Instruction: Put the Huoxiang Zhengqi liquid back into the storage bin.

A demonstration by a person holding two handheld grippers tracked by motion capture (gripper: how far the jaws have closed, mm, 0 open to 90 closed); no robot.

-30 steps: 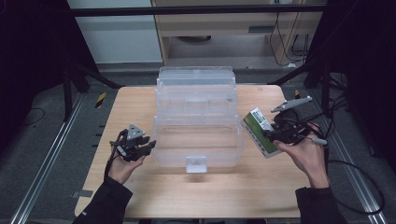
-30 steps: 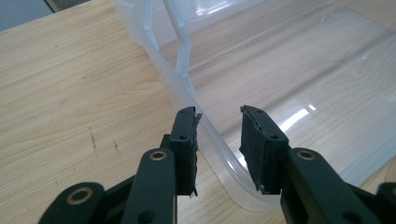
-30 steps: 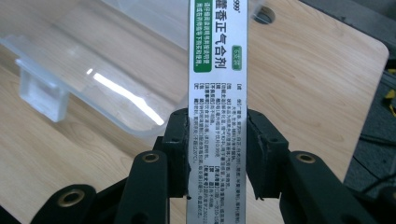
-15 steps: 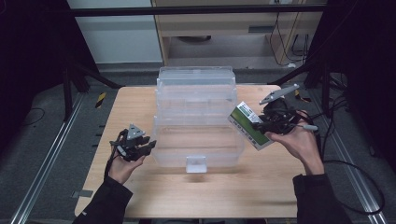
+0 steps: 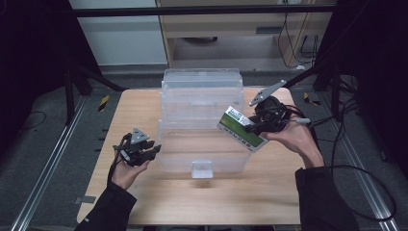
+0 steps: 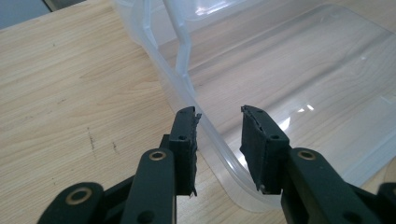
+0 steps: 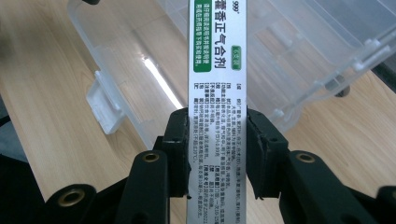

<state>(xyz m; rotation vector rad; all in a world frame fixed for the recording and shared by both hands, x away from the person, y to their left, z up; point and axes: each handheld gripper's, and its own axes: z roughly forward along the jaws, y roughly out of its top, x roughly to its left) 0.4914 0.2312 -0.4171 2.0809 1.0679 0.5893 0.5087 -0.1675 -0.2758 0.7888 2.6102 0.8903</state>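
Your left gripper (image 5: 153, 149) sits lower left of the high view, w/ jaws parted and holding nothing. In the left gripper view the jaws straddle the rim of the clear bin (image 6: 299, 88) at its near corner, one jaw outside over the worktop (image 6: 70, 93), one inside; can't tell if either touches the plastic.

Centre of frame: the clear bin (image 5: 202, 144) stands on the worktop (image 5: 134, 110), see-through plastic w/ a small latch tab on the near wall. Its hinged lid is thrown open toward the back. Bin interior looks bare; you see wood grain through the bottom.

Right of centre: your right gripper (image 5: 251, 126) has its jaws closed on the box (image 5: 242, 129), a long flat carton, white and silver w/ green bands and printed text. The box (image 7: 216, 93) is pinched across its narrow sides near one end, the rest sticking out past the jaws. It hangs tilted over the bin's right rim, in the air.
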